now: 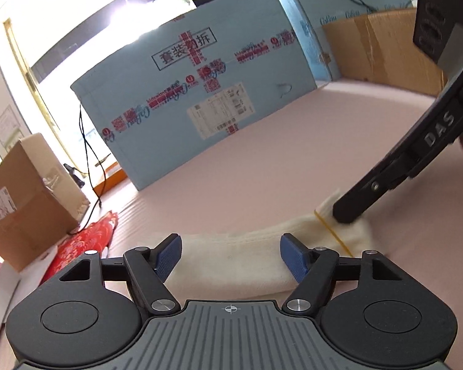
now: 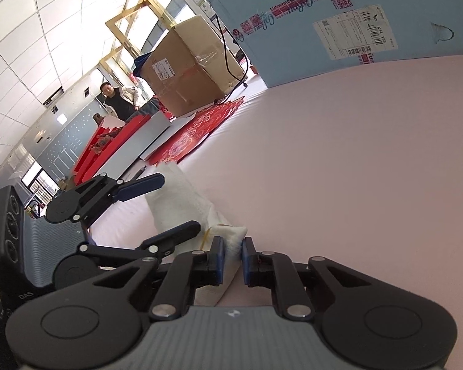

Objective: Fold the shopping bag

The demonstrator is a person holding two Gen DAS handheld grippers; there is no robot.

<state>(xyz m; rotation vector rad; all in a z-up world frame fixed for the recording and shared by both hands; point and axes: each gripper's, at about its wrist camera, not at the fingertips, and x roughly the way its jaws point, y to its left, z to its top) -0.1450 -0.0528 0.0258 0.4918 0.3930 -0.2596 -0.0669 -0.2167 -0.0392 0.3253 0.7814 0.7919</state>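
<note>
The cream shopping bag (image 1: pixel 231 262) lies folded into a long narrow strip on the pink table (image 1: pixel 293 160). A thin yellow rubber band (image 1: pixel 333 231) crosses its right end. My left gripper (image 1: pixel 231 254) is open, its blue pads on either side of the strip's left part. My right gripper (image 1: pixel 344 214) comes in from the upper right onto the bag's right end. In the right wrist view my right gripper (image 2: pixel 233 254) is shut on the bag's end (image 2: pixel 231 240). The open left gripper (image 2: pixel 173 205) straddles the strip (image 2: pixel 179 200) further along.
A large light-blue carton (image 1: pixel 194 92) stands across the back of the table. A brown cardboard sheet (image 1: pixel 379 52) is at the back right. A brown box (image 1: pixel 24 203) and red printed paper (image 1: pixel 86 243) lie at the left. A person (image 2: pixel 118 100) stands far off.
</note>
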